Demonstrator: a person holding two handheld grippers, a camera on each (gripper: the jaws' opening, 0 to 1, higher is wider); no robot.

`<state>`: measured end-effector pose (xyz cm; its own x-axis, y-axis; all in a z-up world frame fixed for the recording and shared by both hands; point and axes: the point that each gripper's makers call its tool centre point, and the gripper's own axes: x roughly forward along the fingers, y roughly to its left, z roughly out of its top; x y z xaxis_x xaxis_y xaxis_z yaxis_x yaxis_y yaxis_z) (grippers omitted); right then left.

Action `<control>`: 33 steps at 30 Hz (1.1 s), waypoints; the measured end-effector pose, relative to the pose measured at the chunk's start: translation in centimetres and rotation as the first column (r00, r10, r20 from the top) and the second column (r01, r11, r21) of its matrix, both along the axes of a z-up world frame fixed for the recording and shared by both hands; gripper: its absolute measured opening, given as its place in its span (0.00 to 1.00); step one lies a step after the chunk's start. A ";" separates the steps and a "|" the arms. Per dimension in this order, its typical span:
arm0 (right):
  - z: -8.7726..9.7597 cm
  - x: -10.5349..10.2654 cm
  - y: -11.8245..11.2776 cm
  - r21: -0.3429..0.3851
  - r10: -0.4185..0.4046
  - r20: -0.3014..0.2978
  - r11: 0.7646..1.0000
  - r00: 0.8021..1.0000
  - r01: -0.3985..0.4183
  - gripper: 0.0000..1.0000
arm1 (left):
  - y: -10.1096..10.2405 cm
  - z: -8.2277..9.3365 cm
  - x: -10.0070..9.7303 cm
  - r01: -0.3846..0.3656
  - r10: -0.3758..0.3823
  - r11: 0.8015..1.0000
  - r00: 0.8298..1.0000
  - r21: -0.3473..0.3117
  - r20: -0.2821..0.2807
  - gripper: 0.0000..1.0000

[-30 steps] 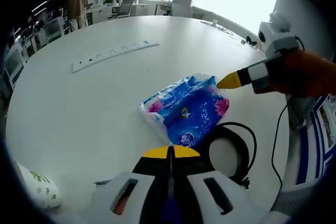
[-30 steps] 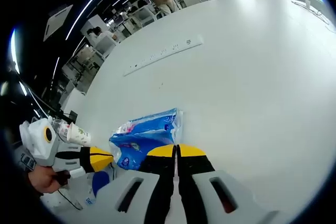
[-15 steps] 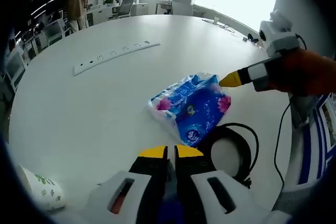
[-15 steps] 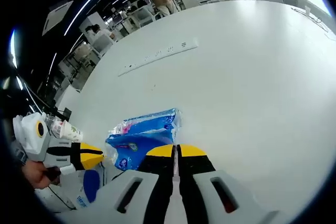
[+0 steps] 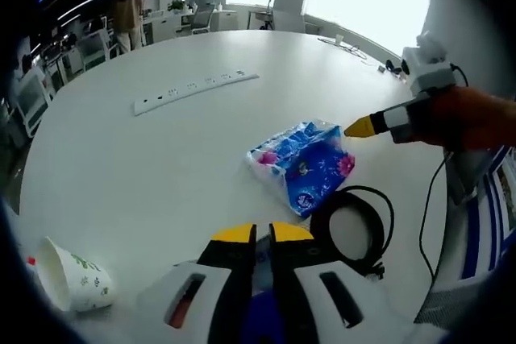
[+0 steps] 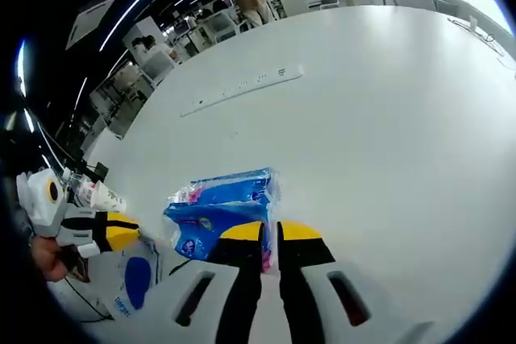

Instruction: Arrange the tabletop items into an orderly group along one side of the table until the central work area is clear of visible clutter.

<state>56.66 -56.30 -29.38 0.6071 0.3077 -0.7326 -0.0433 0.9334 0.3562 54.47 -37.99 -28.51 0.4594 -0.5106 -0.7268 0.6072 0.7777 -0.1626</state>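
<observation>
My right tool (image 6: 270, 233), barely parted and holding nothing, noses the blue tissue pack (image 6: 222, 211) at 11 o'clock to shove it worktop-edgeward; left tool (image 5: 262, 235) likewise empty.

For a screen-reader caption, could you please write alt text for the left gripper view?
A blue tissue pack lies on a white table, the right gripper tip beside it. The left gripper is slightly open; a black cable coil and a tipped paper cup lie nearby.
</observation>
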 end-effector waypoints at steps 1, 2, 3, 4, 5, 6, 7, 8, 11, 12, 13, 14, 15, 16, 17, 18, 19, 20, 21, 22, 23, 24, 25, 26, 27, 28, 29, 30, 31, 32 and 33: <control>0.2 0.0 0.0 -0.005 0.004 0.002 1.000 1.000 -0.004 0.04 | 0.3 0.2 0.0 -0.011 0.011 1.000 1.000 -0.007 0.003 0.04; 0.2 0.0 0.1 -0.008 0.008 0.005 1.000 1.000 -0.008 0.04 | 0.5 0.4 -0.1 -0.018 0.018 1.000 1.000 -0.016 0.003 0.04; 0.3 0.0 0.1 -0.012 0.013 0.009 1.000 1.000 -0.013 0.04 | 0.7 0.6 -0.2 -0.022 0.023 1.000 1.000 -0.020 0.003 0.04; 0.5 0.0 0.2 -0.019 0.021 0.016 1.000 1.000 -0.021 0.05 | 1.0 0.7 -0.3 -0.029 0.029 0.999 1.000 -0.024 0.006 0.04; 0.7 -0.2 0.3 -0.024 0.027 0.021 0.999 0.999 -0.027 0.06 | 1.2 0.8 -0.4 -0.033 0.033 0.999 0.999 -0.028 0.008 0.04; 0.8 -0.3 0.3 -0.028 0.032 0.022 0.999 0.999 -0.031 0.06 | 1.4 0.9 -0.5 -0.036 0.036 0.999 0.999 -0.031 0.008 0.04; 0.6 -0.3 0.2 -0.030 0.037 0.022 0.999 0.999 -0.036 0.07 | 1.7 1.0 -0.7 -0.042 0.042 0.999 0.999 -0.033 0.008 0.04; 0.6 -0.3 0.2 -0.032 0.038 0.022 0.999 0.999 -0.037 0.07 | 2.0 0.9 -0.9 -0.047 0.048 0.998 0.999 -0.033 0.007 0.04; 0.7 -0.7 0.2 -0.035 0.040 0.026 0.999 0.999 -0.039 0.07 | 2.8 1.1 -1.3 -0.061 0.061 0.997 0.998 -0.039 0.006 0.04; 0.7 -0.8 0.2 -0.036 0.040 0.026 0.999 0.999 -0.039 0.07 | 3.0 1.1 -1.4 -0.063 0.063 0.997 0.998 -0.038 0.008 0.04; 0.8 -1.0 0.3 -0.034 0.038 0.025 0.999 0.999 -0.037 0.07 | 3.3 1.2 -1.6 -0.065 0.066 0.997 0.998 -0.037 0.010 0.04; 0.8 -1.1 0.4 -0.030 0.036 0.025 0.999 0.999 -0.035 0.06 | 3.5 1.3 -1.8 -0.068 0.068 0.997 0.998 -0.037 0.010 0.04; 0.9 -1.2 0.4 -0.027 0.033 0.026 0.999 0.999 -0.033 0.06 | 3.7 1.4 -1.9 -0.071 0.071 0.997 0.997 -0.038 0.010 0.04; 0.9 -1.2 0.5 -0.026 0.031 0.026 0.999 0.999 -0.031 0.06 | 3.9 1.4 -1.9 -0.073 0.074 0.997 0.997 -0.038 0.011 0.04; 1.0 -1.4 0.7 -0.026 0.031 0.027 0.999 0.999 -0.030 0.06 | 4.2 1.5 -2.0 -0.076 0.076 0.996 0.997 -0.037 0.011 0.04; 1.1 -1.5 0.8 -0.025 0.031 0.027 0.999 0.999 -0.031 0.06 | 4.4 1.6 -2.1 -0.078 0.079 0.996 0.997 -0.038 0.012 0.04; 1.2 -1.5 1.0 -0.024 0.034 0.028 0.999 0.999 -0.033 0.06 | 4.7 1.7 -2.2 -0.082 0.082 0.996 0.997 -0.039 0.014 0.04; 1.2 -1.5 1.1 -0.025 0.035 0.029 0.999 0.999 -0.034 0.06 | 4.8 1.8 -2.2 -0.083 0.083 0.996 0.996 -0.039 0.015 0.04; 1.3 -1.6 1.2 -0.027 0.036 0.030 0.999 0.999 -0.035 0.06 | 5.1 1.9 -2.3 -0.087 0.087 0.995 0.996 -0.039 0.017 0.04; 1.4 -1.7 1.3 -0.026 0.036 0.032 0.999 0.999 -0.036 0.06 | 5.4 2.1 -2.4 -0.090 0.091 0.995 0.996 -0.039 0.019 0.04; 1.5 -1.7 1.5 -0.023 0.037 0.033 0.999 0.999 -0.037 0.06 | 5.6 2.1 -2.5 -0.094 0.095 0.995 0.995 -0.039 0.021 0.04; 1.5 -1.8 1.7 -0.023 0.041 0.034 0.999 0.999 -0.040 0.06 | 5.9 2.2 -2.6 -0.099 0.100 0.994 0.995 -0.041 0.021 0.04; 1.5 -2.0 1.9 -0.030 0.052 0.034 0.998 0.998 -0.051 0.06 | 6.1 2.3 -2.8 -0.103 0.104 0.994 0.994 -0.043 0.022 0.04; 1.5 -2.1 2.0 -0.035 0.058 0.034 0.998 0.998 -0.056 0.06 | 6.3 2.5 -2.9 -0.107 0.108 0.993 0.994 -0.044 0.024 0.04; 1.6 -2.2 2.2 -0.036 0.065 0.034 0.997 0.997 -0.064 0.06 | 6.5 2.5 -3.1 -0.110 0.112 0.993 0.993 -0.044 0.025 0.04; 1.6 -2.2 2.4 -0.035 0.069 0.035 0.997 0.997 -0.067 0.06 | 6.7 2.6 -3.2 -0.114 0.116 0.992 0.993 -0.045 0.026 0.04; 1.6 -2.3 2.5 -0.034 0.070 0.034 0.997 0.997 -0.069 0.06 | 7.0 2.7 -3.5 -0.122 0.123 0.991 0.992 -0.048 0.026 0.03; 1.6 -2.4 2.5 -0.033 0.072 0.034 0.997 0.997 -0.071 0.06 | 7.2 2.8 -3.7 -0.127 0.129 0.991 0.991 -0.049 0.025 0.03; 1.6 -2.5 2.8 -0.033 0.080 0.035 0.996 0.996 -0.078 0.06 | 7.5 2.8 -4.0 -0.136 0.137 0.989 0.990 -0.052 0.023 0.03; 1.6 -2.6 3.0 -0.036 0.089 0.035 0.995 0.995 -0.088 0.06 | 7.8 2.8 -4.2 -0.143 0.144 0.988 0.989 -0.053 0.022 0.03; 1.7 -2.7 3.2 -0.038 0.097 0.035 0.995 0.995 -0.096 0.06 | 8.2 2.9 -4.5 -0.154 0.155 0.986 0.988 -0.059 0.019 0.04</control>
<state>53.99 -53.07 -27.72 0.6027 0.3398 -0.7220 -0.1462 0.9365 0.3188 49.97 -29.78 -25.64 0.5529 -0.4727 -0.6862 0.4845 0.8524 -0.1968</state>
